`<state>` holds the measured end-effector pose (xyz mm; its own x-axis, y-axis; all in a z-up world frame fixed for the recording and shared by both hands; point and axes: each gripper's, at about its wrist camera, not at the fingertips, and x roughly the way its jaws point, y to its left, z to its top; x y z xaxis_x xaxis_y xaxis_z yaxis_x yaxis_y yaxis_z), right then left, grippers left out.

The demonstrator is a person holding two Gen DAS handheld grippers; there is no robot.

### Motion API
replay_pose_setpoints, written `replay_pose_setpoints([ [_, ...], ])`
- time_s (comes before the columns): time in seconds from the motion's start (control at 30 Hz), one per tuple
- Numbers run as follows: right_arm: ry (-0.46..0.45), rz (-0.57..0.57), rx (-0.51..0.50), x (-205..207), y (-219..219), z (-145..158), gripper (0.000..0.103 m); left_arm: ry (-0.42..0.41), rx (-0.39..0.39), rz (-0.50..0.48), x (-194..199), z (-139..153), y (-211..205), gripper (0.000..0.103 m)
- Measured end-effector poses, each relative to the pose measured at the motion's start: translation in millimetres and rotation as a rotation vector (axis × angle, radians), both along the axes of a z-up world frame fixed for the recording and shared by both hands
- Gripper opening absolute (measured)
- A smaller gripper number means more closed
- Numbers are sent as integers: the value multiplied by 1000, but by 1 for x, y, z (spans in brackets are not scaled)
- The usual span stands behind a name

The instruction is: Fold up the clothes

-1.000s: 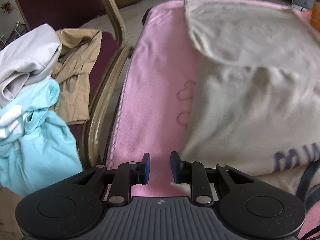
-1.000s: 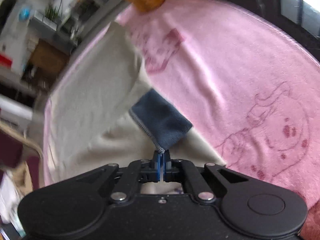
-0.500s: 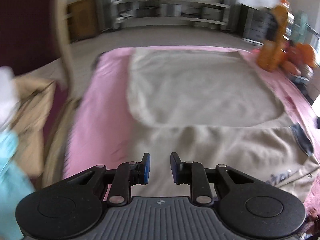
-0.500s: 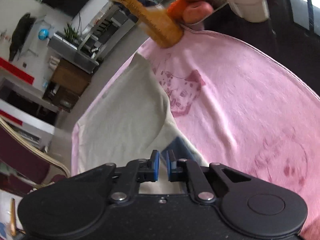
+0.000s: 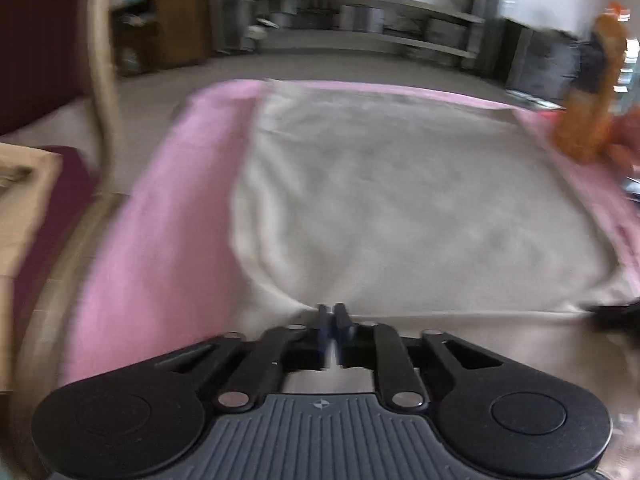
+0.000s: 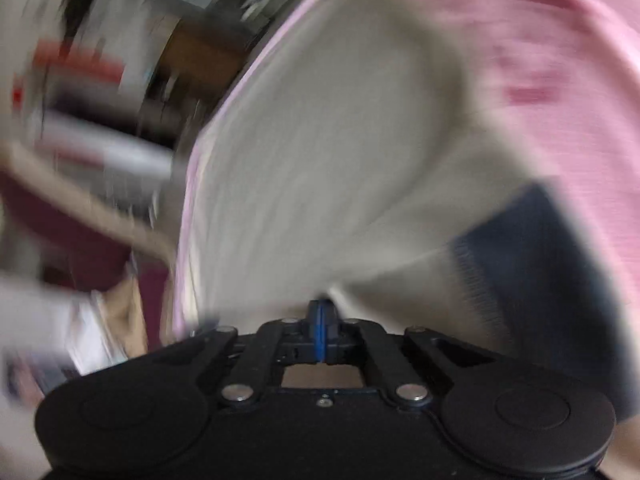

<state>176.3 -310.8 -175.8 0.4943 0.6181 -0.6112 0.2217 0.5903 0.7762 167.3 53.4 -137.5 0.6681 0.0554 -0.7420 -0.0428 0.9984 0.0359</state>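
Observation:
A beige shirt point(image 5: 400, 200) lies spread on a pink blanket point(image 5: 160, 220), its far part folded over the near part. My left gripper point(image 5: 332, 314) is shut on the shirt's fold edge near its left side. My right gripper point(image 6: 320, 308) is shut on the beige shirt point(image 6: 320, 140) next to its dark navy collar trim point(image 6: 552, 280). Both views are blurred by motion.
A chair with a gold frame point(image 5: 102, 80) and dark red seat stands left of the blanket, with tan clothing point(image 5: 20, 200) on it. An orange toy point(image 5: 592, 100) stands at the blanket's far right. Shelves and a cabinet line the back wall.
My left gripper was open above the blanket and has closed on the shirt's fold. My right gripper opened half a second ago and has shut again on the shirt. Both views swung.

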Motion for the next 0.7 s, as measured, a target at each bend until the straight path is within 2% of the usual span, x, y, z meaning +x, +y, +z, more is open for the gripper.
replay_pose_setpoints([
  [0.03, 7, -82, -9, -2, -14, 0, 0, -8, 25, 40, 0, 0, 4, 11],
  [0.13, 22, -316, 6, -20, -54, 3, 0, -10, 36, 143, -7, 7, 21, 12],
  [0.17, 25, -370, 10, -26, -62, 5, 2, -12, 50, 167, -13, 12, 25, 11],
  [0.23, 11, -409, -14, -41, -67, 19, 8, -14, 78, 208, -24, 23, 34, 12],
  [0.3, -16, -380, -39, -54, -63, 39, 11, -2, 80, 199, -40, 39, 42, 13],
  [0.43, -76, -242, -81, -80, -58, 73, 18, 53, 78, 113, -80, 55, 49, 17],
  [0.47, -87, -210, -98, -88, -57, 80, 27, 71, 59, 93, -90, 53, 50, 17],
  [0.53, -93, -162, -125, -102, -51, 83, 31, 101, 9, 61, -100, 47, 50, 17],
  [0.6, -85, -120, -154, -108, -42, 79, 29, 121, -39, 30, -104, 41, 45, 17],
  [0.63, -79, -92, -172, -108, -33, 76, 27, 115, -30, 8, -103, 38, 37, 17],
  [0.67, -74, -63, -190, -109, -25, 73, 15, 106, -13, -21, -101, 36, 27, 17],
  [0.7, -79, -19, -193, -107, -13, 71, 10, 94, -8, -54, -99, 34, 19, 17],
])
